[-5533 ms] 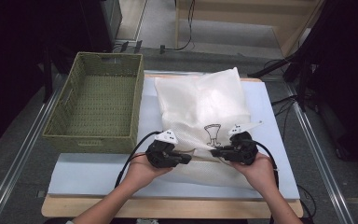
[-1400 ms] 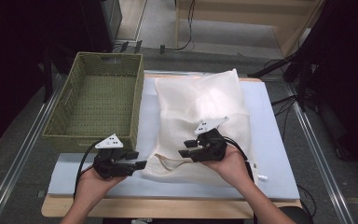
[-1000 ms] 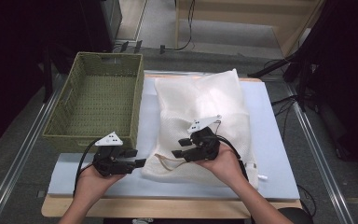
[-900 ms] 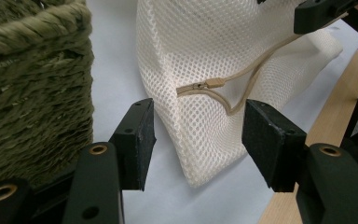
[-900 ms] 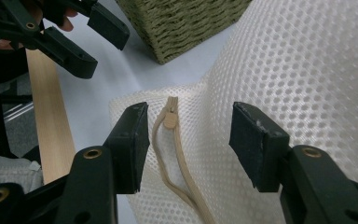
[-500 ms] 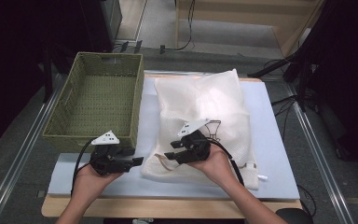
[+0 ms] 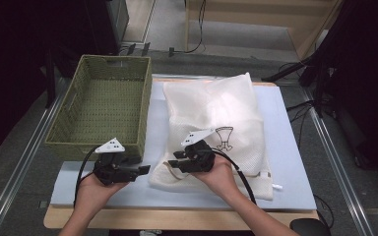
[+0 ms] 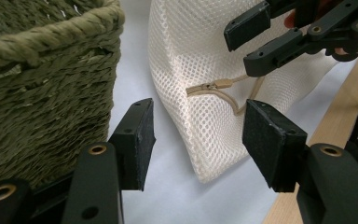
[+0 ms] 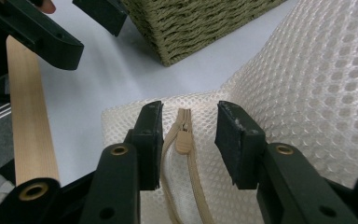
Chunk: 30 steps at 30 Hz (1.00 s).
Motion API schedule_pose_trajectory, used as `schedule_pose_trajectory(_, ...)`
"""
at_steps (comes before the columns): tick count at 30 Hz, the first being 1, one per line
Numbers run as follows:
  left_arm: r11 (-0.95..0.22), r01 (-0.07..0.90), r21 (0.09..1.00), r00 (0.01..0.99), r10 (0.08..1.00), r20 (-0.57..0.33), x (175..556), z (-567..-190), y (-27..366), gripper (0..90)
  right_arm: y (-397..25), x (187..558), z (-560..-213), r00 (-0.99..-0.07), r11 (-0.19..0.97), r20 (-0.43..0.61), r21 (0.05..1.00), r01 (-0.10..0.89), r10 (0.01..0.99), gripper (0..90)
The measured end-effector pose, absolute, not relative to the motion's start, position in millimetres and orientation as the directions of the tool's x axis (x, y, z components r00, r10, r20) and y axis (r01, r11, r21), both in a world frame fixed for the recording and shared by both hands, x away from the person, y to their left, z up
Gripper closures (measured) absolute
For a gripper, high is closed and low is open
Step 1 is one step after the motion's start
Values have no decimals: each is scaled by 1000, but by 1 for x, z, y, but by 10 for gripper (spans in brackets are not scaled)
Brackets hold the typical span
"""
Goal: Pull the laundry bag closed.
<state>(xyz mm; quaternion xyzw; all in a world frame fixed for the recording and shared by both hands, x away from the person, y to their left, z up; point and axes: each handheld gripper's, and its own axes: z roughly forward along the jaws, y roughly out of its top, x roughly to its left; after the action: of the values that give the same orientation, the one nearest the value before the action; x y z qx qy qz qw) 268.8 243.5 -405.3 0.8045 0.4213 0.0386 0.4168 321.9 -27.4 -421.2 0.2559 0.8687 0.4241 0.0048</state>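
Mesh bag (image 7: pixel 211 113) | basket (image 7: pixel 101 105) just beside (left) | zip pull (image 9: pixel 183 139) between right gripper (image 9: pixel 189 140) fingers

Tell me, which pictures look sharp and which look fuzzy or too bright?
High view: soft, the mesh bag glaring white, dark surroundings. Left gripper view: the basket weave and zipper pull crisp. Right gripper view: the pull sharp between the right tool jaws.

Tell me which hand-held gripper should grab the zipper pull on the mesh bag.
Right. The right hand-held gripper already straddles the zipper pull, jaws open. The left hand-held gripper sits farther back, off the mesh bag.
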Motion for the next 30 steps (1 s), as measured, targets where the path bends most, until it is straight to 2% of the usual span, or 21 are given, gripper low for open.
schedule_pose_trajectory(8,-300,651,698,641,709,-293,267,-407,242,447,-16,323,-433,-858,523,225,712,468,461,706)
schedule_pose_trajectory(19,-317,655,686,647,705,-292,268,-411,238,448,-5,329,-457,-843,555,243,660,506,480,740)
schedule_pose_trajectory(24,-324,656,682,649,703,-291,268,-412,237,451,-5,330,-465,-842,562,238,653,508,484,769)
schedule_pose_trajectory(26,-325,656,681,651,700,-293,269,-413,235,452,-4,329,-466,-848,573,215,654,494,485,817)
schedule_pose_trajectory(30,-335,661,671,651,701,-291,270,-413,232,461,-4,328,-463,-853,587,201,648,485,483,829)
